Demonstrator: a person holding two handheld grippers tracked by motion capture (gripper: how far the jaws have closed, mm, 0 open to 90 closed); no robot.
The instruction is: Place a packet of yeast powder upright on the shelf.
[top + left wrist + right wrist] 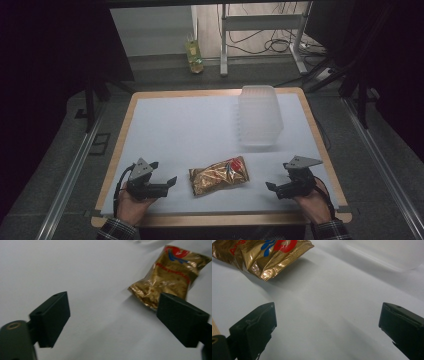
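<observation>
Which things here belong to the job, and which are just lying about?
In the job:
- gold snack bag, lying flat between the grippers
- left gripper, open
- right gripper, open
- clear plastic container, possibly

Lying about:
- bottle of yellow liquid on the floor
- cables behind the table

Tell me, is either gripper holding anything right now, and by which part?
Nothing is held. The left gripper and right gripper both stand open on either side of the gold snack bag, which lies untouched on the table.

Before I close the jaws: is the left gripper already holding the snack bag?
No: the left gripper is open and empty, with the snack bag lying on the table beyond its jaws.
</observation>
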